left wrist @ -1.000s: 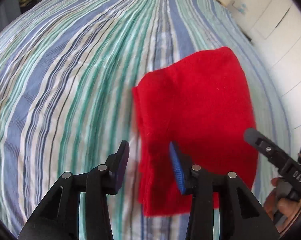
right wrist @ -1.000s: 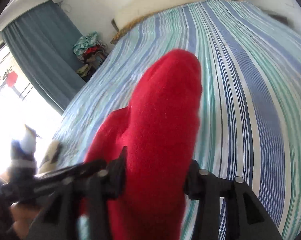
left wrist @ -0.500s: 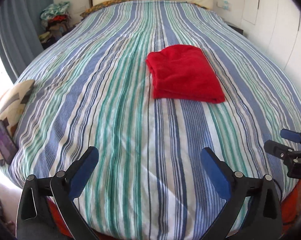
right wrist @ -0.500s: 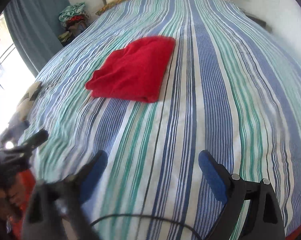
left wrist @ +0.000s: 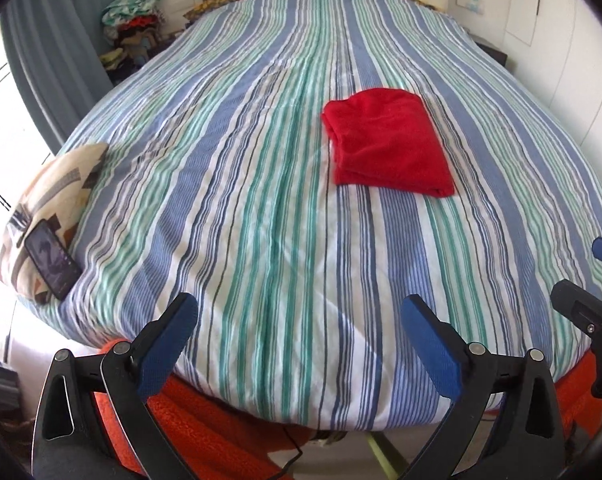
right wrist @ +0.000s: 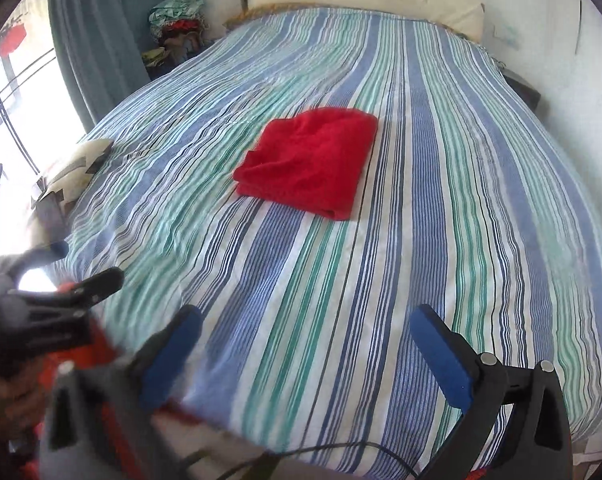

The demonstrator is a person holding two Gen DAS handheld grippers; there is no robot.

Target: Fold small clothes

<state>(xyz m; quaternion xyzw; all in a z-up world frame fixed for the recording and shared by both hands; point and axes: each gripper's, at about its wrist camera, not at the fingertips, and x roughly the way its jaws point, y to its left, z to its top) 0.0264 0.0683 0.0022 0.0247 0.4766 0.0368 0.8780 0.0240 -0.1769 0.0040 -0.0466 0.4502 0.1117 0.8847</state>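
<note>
Left gripper [left wrist: 299, 344] stands wide and empty over the bed's [left wrist: 261, 208] near edge; right gripper [right wrist: 307, 350] is opening, nothing between its fingers; the folded red garment [left wrist: 389, 142] lies farther up, soft, light, best pinched at an edge.

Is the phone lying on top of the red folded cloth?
No, the phone leans on a patterned pillow at the bed's edge, far from the red folded cloth.
</note>
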